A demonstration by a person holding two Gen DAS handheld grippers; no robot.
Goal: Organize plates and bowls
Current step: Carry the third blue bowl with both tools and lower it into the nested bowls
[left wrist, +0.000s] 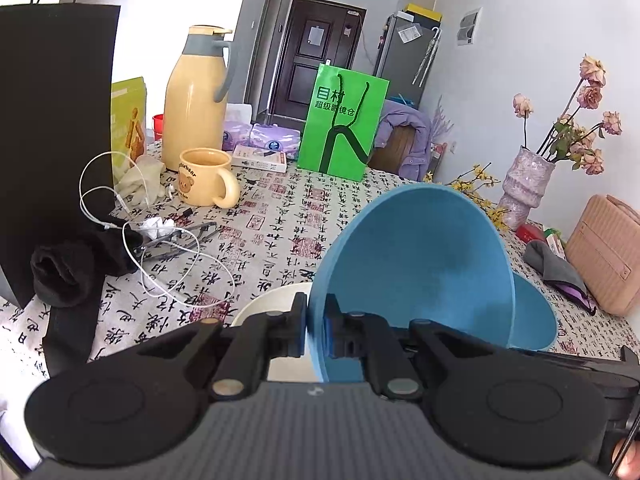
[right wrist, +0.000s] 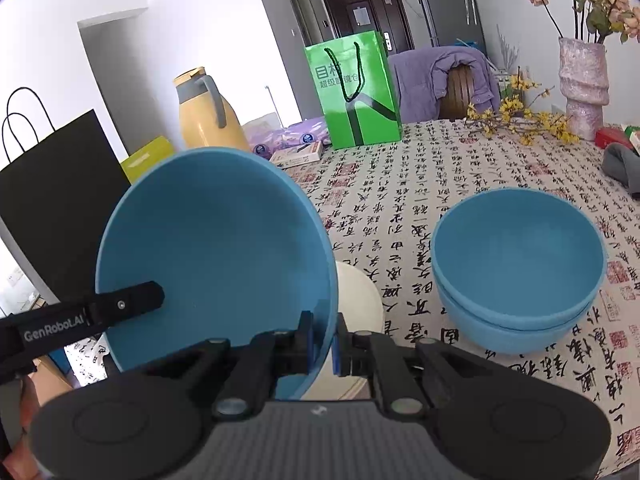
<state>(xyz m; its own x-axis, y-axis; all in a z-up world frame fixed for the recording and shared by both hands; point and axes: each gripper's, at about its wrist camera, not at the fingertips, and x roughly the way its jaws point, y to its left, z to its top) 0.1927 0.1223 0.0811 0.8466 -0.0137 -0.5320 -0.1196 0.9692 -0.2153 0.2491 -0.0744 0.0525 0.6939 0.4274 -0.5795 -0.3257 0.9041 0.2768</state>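
Both grippers hold one large blue bowl (left wrist: 416,264), lifted and tilted above the table. My left gripper (left wrist: 317,330) is shut on its rim. My right gripper (right wrist: 323,340) is shut on the rim of the same blue bowl (right wrist: 216,248) at the opposite side; a left finger (right wrist: 132,300) shows on the bowl's far rim there. A white bowl (left wrist: 272,304) sits below the blue one and also shows in the right wrist view (right wrist: 360,300). Two stacked blue bowls (right wrist: 516,272) sit on the table to the right, partly visible in the left wrist view (left wrist: 536,316).
The table has a calligraphy-print cloth (right wrist: 400,208). On it stand a yellow thermos (left wrist: 196,100), a bear mug (left wrist: 204,178), a green paper bag (left wrist: 344,124), a black bag (left wrist: 52,120), earphone cables (left wrist: 160,240), a flower vase (left wrist: 524,184) and a pink case (left wrist: 608,252).
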